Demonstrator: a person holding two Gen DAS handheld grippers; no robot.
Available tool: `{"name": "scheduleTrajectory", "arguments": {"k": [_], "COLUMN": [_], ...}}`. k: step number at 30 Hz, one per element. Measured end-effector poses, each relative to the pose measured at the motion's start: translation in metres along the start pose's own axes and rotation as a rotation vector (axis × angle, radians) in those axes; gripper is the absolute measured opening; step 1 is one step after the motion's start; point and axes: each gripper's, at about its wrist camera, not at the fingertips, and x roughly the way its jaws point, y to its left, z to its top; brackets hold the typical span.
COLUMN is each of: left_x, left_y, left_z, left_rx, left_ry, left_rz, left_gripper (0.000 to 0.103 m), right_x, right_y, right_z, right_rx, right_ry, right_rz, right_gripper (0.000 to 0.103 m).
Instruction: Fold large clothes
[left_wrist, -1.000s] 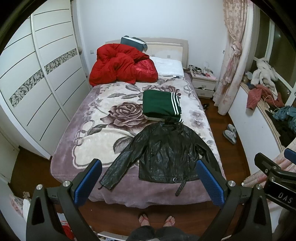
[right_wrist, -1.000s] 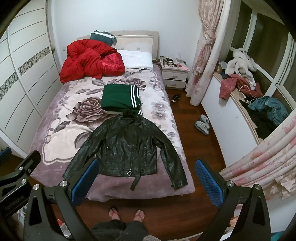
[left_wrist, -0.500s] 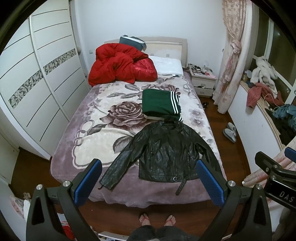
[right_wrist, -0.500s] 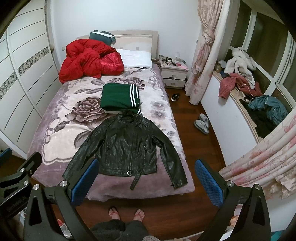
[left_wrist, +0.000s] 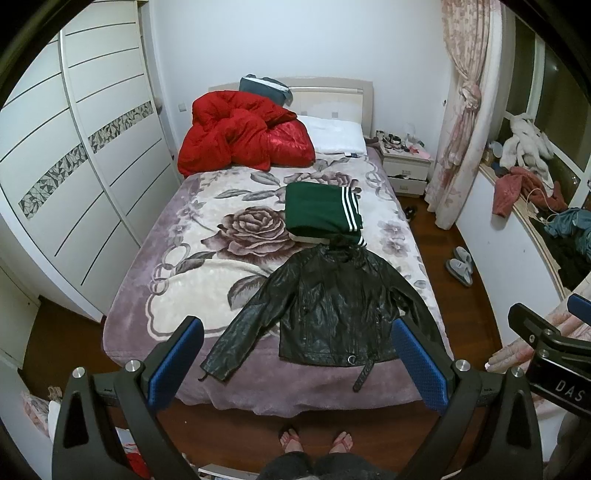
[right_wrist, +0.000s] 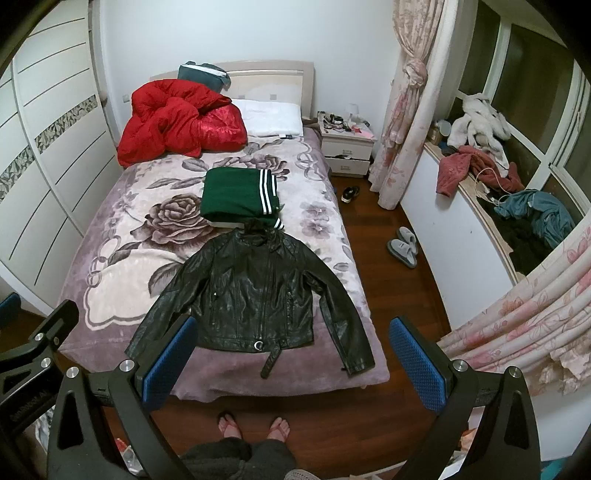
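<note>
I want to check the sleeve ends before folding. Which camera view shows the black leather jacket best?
The right wrist view: the black leather jacket lies whole, both cuffs clear. In the left wrist view the jacket loses one sleeve end behind a blue finger pad.

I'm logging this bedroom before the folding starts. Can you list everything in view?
jacket: 1, black leather, spread flat at the bed's foot
folded garment: 1, green with white stripes, just beyond the jacket's collar
quilt: 1, red, bunched at the bed's head
pillow: 1, white, beside the quilt
blanket: 1, mauve floral, covering the bed
nightstand: 1, white, right of the bed
slippers: 2, grey, on the floor
wardrobe: 1, white, left wall
left hand-held gripper: 1, black with blue pads, open
right hand-held gripper: 1, same, open
feet: 2, in sandals, at the bed's foot
</note>
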Motion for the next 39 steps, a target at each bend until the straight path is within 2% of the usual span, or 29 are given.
{"name": "scheduleTrajectory", "arguments": {"k": [39], "left_x": [-0.0021], "left_y": [-0.0046], "left_z": [-0.0054], "left_rx": [0.003], "left_ry": [-0.012], "left_rz": [0.006], "left_gripper": [0.103], "right_x": [-0.0028], "right_y": [-0.0037], "right_z": [-0.0017], "right_rx": [0.003], "right_ry": [0.001], "right_rz": [0.002], "right_gripper": [0.103]}}
